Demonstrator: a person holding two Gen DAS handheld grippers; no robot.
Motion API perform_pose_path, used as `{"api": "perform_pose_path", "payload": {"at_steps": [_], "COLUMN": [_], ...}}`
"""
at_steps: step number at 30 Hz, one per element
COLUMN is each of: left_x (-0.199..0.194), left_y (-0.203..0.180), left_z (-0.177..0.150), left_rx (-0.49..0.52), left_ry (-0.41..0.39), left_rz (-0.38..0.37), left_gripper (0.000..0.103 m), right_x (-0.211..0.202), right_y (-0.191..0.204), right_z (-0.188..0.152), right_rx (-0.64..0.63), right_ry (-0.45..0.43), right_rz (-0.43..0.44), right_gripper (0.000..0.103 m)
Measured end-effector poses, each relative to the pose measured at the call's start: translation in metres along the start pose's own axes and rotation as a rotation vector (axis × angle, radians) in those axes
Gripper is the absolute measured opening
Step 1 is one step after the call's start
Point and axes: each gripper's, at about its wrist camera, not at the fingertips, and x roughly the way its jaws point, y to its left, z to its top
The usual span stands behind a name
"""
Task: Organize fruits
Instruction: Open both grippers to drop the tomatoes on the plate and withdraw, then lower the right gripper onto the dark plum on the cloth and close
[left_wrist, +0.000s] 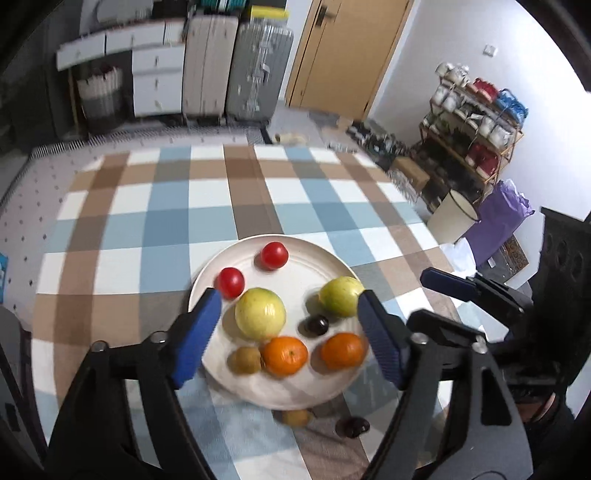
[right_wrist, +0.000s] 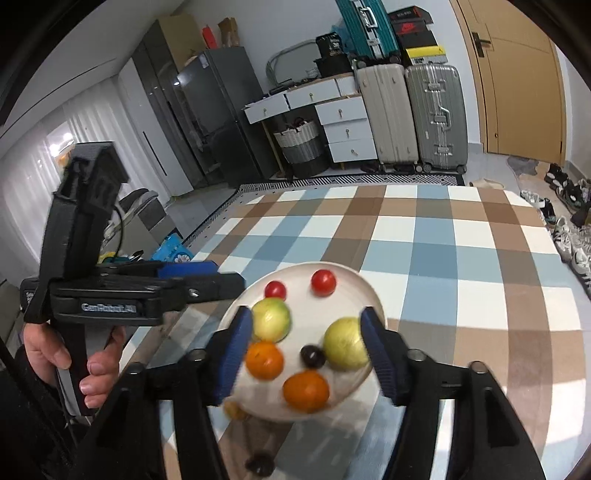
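"GenRobot.AI" on left tool (right_wrist: 199, 271)

Both claws are hovering side by side with blue fingers spread wide, holding nothing: the left claw (left_wrist: 288, 306) and the right claw (right_wrist: 306, 328). A bare hand (right_wrist: 70, 354) is gripping the left claw's handle.

Both wrist views look steeply down and forward from close above the plate (left_wrist: 221, 266) on the checked counter (left_wrist: 147, 221), the left from its near edge; the right view (right_wrist: 362, 280) sits slightly right; both share the suitcases (left_wrist: 255, 70) beyond.
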Motion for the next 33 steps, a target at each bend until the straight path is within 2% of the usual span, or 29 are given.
{"api": "perform_pose_path", "payload": {"at_steps": [5,7,9,13,15,19,23,26,33], "left_x": [-0.041,-0.056,-0.068,-0.077,-0.079,-0.073,-0.057,-0.038,-0.019], "left_y": [-0.012,-0.017,-0.020,-0.025,-0.029,-0.029,-0.010,0.013,0.031], "left_z": [-0.026,-0.037,-0.048,-0.064,-0.073,-0.083,-0.089,-0.088,-0.090], "left_rx": [0.008,0.007,0.002,0.013,0.032,0.040,-0.031,-0.103,-0.125], "left_ry": [-0.061,-0.095,-0.137,-0.161,-0.171,-0.192,-0.156,-0.064,-0.038], "left_rz": [0.044,0.080,0.126,0.152,0.167,0.209,0.190,0.140,0.176], "left_gripper": [0.082,0.088,0.103,0.103,0.103,0.103,0.103,0.103,0.103], "right_x": [-0.022,-0.028,-0.031,-0.034,-0.035,-0.035,-0.028,-0.021,-0.004], "right_y": [0.010,0.010,0.010,0.016,0.022,0.034,0.042,0.040,0.033], "right_z": [-0.009,-0.014,-0.019,-0.032,-0.037,-0.047,-0.058,-0.063,-0.072], "right_rx": [0.017,0.039,0.049,0.021,-0.014,-0.094,-0.173,-0.181,-0.179], "right_ry": [-0.033,-0.039,-0.041,-0.032,-0.036,-0.042,-0.027,0.000,0.075], "right_rz": [-0.019,-0.041,-0.046,-0.031,-0.028,-0.001,0.022,0.018,0.017], "right_gripper": [0.069,0.073,0.073,0.074,0.080,0.083,0.090,0.090,0.090]}}
